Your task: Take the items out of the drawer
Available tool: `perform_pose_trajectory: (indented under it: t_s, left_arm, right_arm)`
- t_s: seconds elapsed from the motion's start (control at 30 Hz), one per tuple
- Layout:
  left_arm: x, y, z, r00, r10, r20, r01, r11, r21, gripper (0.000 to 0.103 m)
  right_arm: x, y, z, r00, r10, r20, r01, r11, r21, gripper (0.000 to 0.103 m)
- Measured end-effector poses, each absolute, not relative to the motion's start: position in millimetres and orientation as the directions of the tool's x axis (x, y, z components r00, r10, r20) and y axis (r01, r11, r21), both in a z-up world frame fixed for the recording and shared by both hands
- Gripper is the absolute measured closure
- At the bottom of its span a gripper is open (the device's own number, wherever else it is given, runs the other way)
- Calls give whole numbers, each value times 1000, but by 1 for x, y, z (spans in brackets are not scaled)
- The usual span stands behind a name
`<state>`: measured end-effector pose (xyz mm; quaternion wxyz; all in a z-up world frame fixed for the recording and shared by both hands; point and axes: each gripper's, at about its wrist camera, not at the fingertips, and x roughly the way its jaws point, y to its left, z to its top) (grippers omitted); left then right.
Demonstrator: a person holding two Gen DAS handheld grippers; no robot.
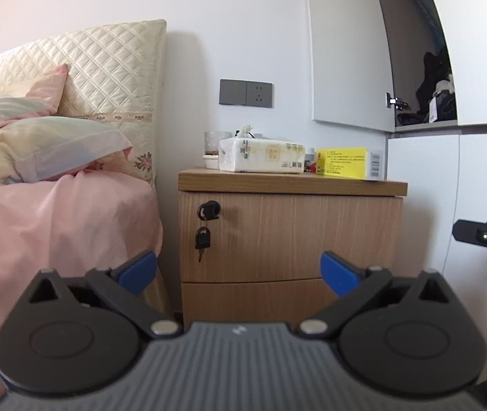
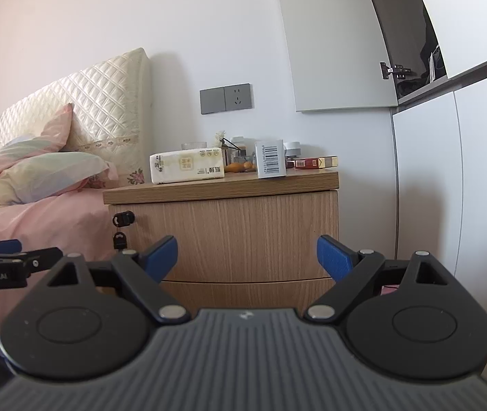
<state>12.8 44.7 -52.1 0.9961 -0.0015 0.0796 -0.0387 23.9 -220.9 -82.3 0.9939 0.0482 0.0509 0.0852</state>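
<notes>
A wooden nightstand [image 1: 291,236] [image 2: 243,229] stands between the bed and a white wardrobe, both drawers shut. The upper drawer [image 1: 287,236] has a black lock with keys hanging [image 1: 205,226] [image 2: 122,227] at its top left corner. The lower drawer [image 1: 253,299] [image 2: 240,293] sits just beyond my fingers. My left gripper [image 1: 240,272] is open and empty, some distance in front of the drawer fronts. My right gripper [image 2: 246,257] is also open and empty, facing the same drawers. The left gripper [image 2: 0,257] shows at the left edge of the right wrist view.
On the nightstand top lie a tissue pack [image 1: 260,156] [image 2: 187,166], a yellow box [image 1: 342,162], a barcode box [image 2: 270,159], a cigarette pack [image 2: 315,162] and a glass [image 1: 216,142]. A pink-covered bed [image 1: 55,226] is left. A wardrobe door [image 1: 349,51] hangs open above right.
</notes>
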Motion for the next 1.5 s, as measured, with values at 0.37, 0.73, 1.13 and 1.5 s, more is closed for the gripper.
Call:
perform_pose_trajectory:
  t_s: [0.37,0.73,1.13,1.5]
  left_arm:
    - [13,48,-53,985,-67,-159,66,998,-10,0]
    - [13,54,-52,987,-28,-158,25,999,-25,0]
    - [16,61,-52,985,22,-169,-29,999,-40,0]
    - [15,62,-53,985,19,-173,-26,999,-39,0]
  right_arm:
    - [26,-214,-83,977,185,-104,-172,978,121,13]
    - [29,-206,-84,977,183,-107,-169,977,130,0]
    - [27,-209,-84,978,177,-108,-164,979,125,0]
    - [29,-207,-85,977,182,-114,-168,978,122,0]
